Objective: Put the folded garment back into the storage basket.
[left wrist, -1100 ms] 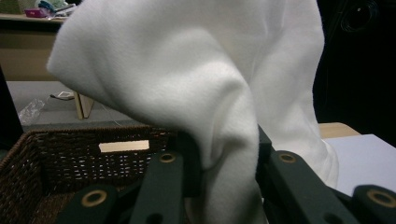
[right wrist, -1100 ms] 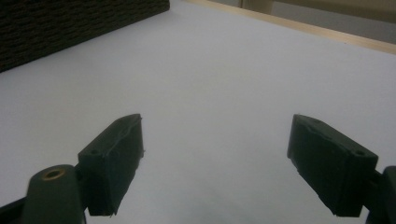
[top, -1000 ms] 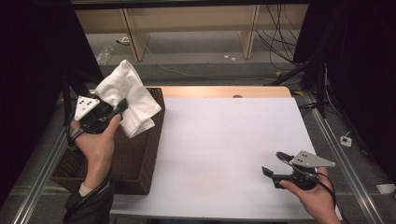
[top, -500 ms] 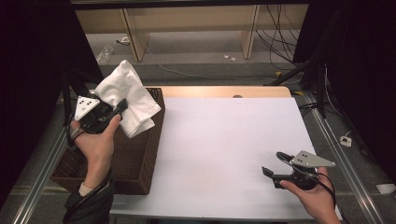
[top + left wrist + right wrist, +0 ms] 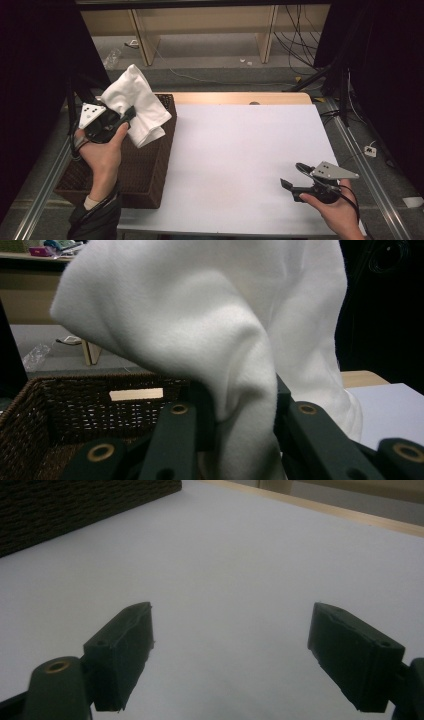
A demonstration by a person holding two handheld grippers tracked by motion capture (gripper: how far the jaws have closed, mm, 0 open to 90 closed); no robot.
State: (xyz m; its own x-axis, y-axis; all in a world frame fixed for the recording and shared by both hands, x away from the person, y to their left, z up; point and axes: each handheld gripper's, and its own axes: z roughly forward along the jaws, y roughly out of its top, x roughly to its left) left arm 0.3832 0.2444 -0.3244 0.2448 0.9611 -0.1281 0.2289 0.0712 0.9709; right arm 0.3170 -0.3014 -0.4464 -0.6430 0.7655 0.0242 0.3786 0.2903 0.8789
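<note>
Right gripper [image 5: 294, 176]: sat nearest the person, at about 4 o'clock on the table, held low over the white surface; in the right gripper view [image 5: 231, 655] its two black jaws stood wide apart with bare tabletop between them and gripped nothing.
Right hand [image 5: 334, 210]: wrapped the gripper's body from below, at the near right edge of the table.
Table [image 5: 240, 165]: was a white top with a pale wooden strip along its far edge at 12 o'clock.
Left hand [image 5: 102, 155]: came up from about 7 o'clock and carried its gripper above the basket.
Basket [image 5: 145, 175]: was dark brown wicker, standing at 9 o'clock on the left end of the table; its woven inside wall showed in the left gripper view [image 5: 75, 410].
Left gripper [image 5: 131, 112]: was raised over the basket, pointing toward about 2 o'clock; its jaws were drawn in tight on a fold of the cloth, pinching it from both sides in the left gripper view [image 5: 245, 440].
White cloth [image 5: 136, 102]: hung bunched from the left gripper above the far part of the basket, at about 10 o'clock; it was clear of the tabletop, and whether it touched the basket's rim could not be told; it bulged up and over the jaws in the left gripper view [image 5: 210, 325].
</note>
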